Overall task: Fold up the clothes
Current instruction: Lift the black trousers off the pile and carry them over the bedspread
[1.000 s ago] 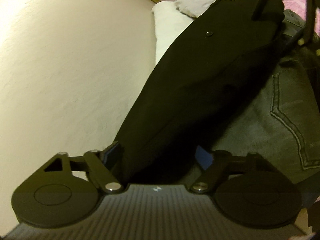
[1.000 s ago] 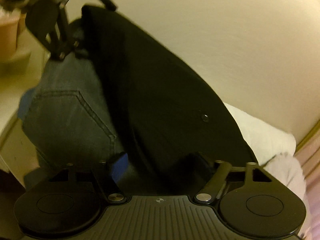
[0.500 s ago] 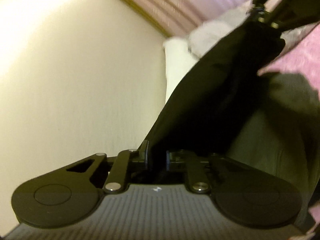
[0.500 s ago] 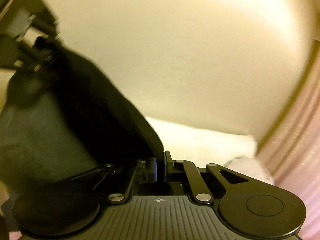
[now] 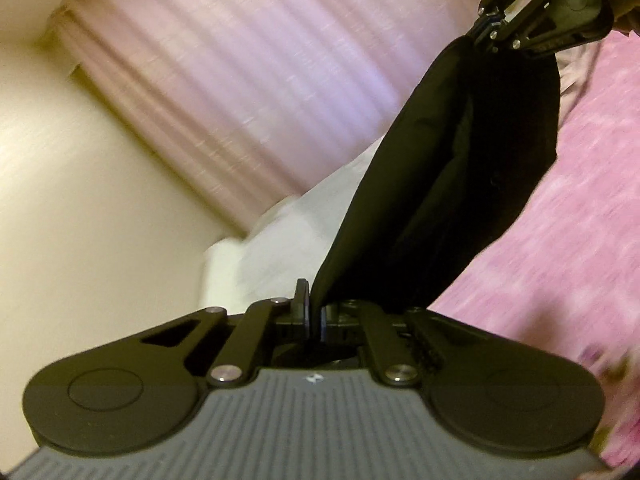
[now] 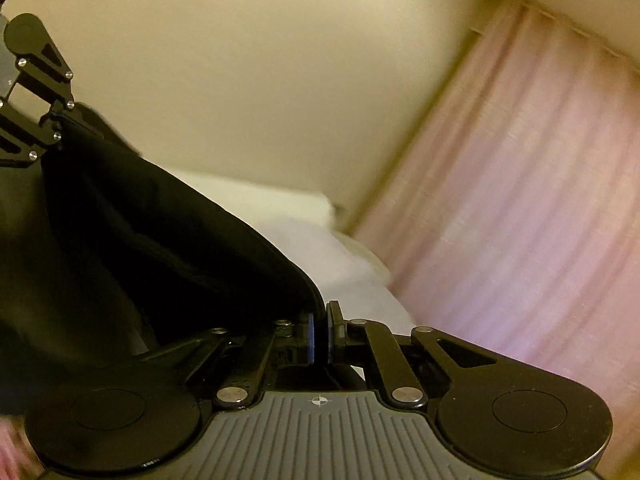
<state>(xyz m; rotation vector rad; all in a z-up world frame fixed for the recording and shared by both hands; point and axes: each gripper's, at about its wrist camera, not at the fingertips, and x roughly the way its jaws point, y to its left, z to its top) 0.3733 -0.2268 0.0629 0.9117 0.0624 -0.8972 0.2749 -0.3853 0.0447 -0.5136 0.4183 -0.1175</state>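
Left gripper [image 5: 314,312] is clamped tight on one edge of the black garment [image 5: 460,184]. Right gripper [image 6: 319,334], pinched closed, holds the opposite edge; cloth stretches between them toward one o'clock, above pink bedding [image 5: 560,240].

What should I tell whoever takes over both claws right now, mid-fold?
Left claw: shut on one edge of the black garment.
Right claw: shut on the opposite edge of that garment.
The garment hangs stretched between the two claws, lifted off the pink bedding. White pillows lie behind it, by the pink curtain.
Done: both edges gripped, garment raised.
Left: no fold shows yet; probably lay it flat on the bedding, fold it, then release. Other clothes are not in view.
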